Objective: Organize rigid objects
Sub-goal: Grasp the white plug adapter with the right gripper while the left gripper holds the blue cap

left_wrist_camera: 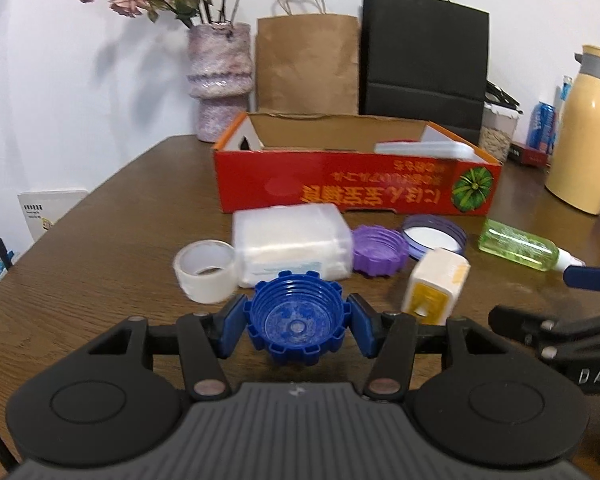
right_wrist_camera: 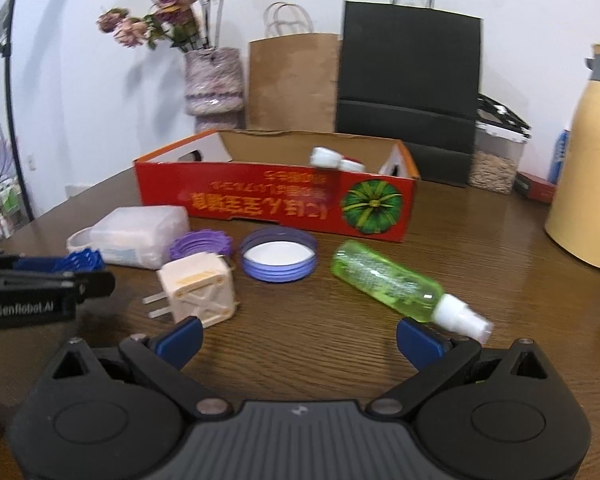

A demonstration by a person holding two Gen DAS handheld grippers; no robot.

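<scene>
My left gripper (left_wrist_camera: 297,322) is shut on a blue ridged cap (left_wrist_camera: 298,330), open side up, just above the table. Beyond it lie a tape roll (left_wrist_camera: 205,270), a clear plastic box (left_wrist_camera: 290,246), a purple ridged cap (left_wrist_camera: 376,250), a purple-rimmed lid (left_wrist_camera: 434,237), a cream plug adapter (left_wrist_camera: 436,286) and a green spray bottle (left_wrist_camera: 520,250). My right gripper (right_wrist_camera: 298,338) is open and empty above bare table, between the plug adapter (right_wrist_camera: 198,290) and the spray bottle (right_wrist_camera: 392,282). The red cardboard box (right_wrist_camera: 276,200) stands behind, holding some white items (right_wrist_camera: 336,160).
A vase of dried flowers (left_wrist_camera: 220,80), a brown paper bag (left_wrist_camera: 306,64) and a black bag (left_wrist_camera: 424,64) stand along the back wall. A yellow thermos (left_wrist_camera: 580,132), a grain jar (left_wrist_camera: 498,132) and a can (left_wrist_camera: 542,126) crowd the right side.
</scene>
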